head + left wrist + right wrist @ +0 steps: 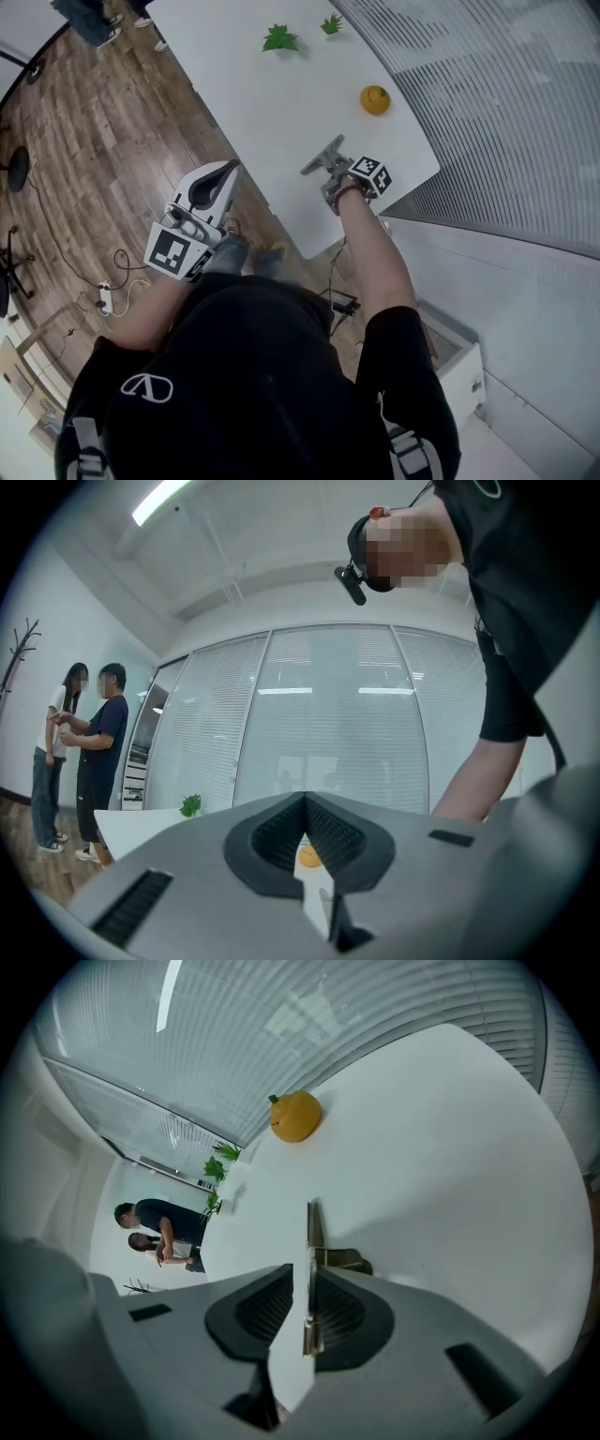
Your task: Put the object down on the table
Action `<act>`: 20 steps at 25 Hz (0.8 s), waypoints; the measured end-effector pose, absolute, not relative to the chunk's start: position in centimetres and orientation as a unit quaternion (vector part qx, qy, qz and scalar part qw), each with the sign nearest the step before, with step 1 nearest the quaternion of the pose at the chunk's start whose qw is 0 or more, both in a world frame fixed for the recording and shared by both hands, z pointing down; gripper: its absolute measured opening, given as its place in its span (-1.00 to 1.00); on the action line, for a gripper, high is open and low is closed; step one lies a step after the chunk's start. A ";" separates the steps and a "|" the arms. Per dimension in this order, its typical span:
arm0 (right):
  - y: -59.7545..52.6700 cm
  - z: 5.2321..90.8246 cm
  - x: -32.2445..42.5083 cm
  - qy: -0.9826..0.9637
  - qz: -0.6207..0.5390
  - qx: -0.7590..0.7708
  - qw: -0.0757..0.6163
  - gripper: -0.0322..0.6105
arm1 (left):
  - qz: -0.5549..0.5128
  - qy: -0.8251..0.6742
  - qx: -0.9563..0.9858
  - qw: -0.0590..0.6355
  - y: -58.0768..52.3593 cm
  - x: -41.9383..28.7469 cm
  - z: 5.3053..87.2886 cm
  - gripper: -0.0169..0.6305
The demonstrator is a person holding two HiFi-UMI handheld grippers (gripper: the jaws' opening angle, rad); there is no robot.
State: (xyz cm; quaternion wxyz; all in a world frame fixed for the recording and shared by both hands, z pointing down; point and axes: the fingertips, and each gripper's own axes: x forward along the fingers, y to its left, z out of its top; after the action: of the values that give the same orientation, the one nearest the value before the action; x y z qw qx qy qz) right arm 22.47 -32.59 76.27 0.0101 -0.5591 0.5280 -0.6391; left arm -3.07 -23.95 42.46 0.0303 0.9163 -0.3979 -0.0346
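**Right jaws slack around the metal piece near the table's near corner**

The right gripper [302, 1272] is hovering low over the white table [272, 103], close to its near corner. Its jaws are standing slightly apart. A thin metal piece [310, 1227] is sitting edge-on between them, leaning on the right pad with a clear gap to the left pad, so nothing is clamping it. Its far end is reaching out past the jaw tips over the tabletop; whether it is touching the surface I cannot tell.

Ahead of it, bare tabletop is running up to an orange [375, 99], well apart from the gripper and lying near the table's right edge. That edge is running along a glass wall [506, 103] with blinds. Two small plants [280, 38] are standing at the far end.

The left gripper [305, 799] is hanging off the table's left edge, over wood floor [103, 141], its jaws closed tip to tip and gripping nothing. Cables [117, 272] are trailing on the floor beside the person.
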 end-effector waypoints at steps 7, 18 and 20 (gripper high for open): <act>-32.2 75.6 22.8 0.525 -0.628 -0.575 -0.008 -0.47 | -0.036 -0.395 0.918 0.029 -23.9 -3.1 42.4 -0.93; -31.6 74.7 23.3 0.531 -0.612 -0.585 -0.042 0.09 | -0.067 -0.393 0.917 0.014 -24.4 -2.5 40.0 -0.93; -31.5 74.8 23.7 0.533 -0.599 -0.595 -0.052 0.19 | -0.072 -0.393 0.917 0.012 -24.5 -2.5 39.9 -0.93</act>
State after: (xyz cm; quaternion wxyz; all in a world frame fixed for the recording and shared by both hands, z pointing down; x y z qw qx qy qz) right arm 23.67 -31.54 74.75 -0.0520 -0.5950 0.5331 -0.5993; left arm -2.48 -24.53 39.89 0.0122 0.9167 -0.3930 -0.0717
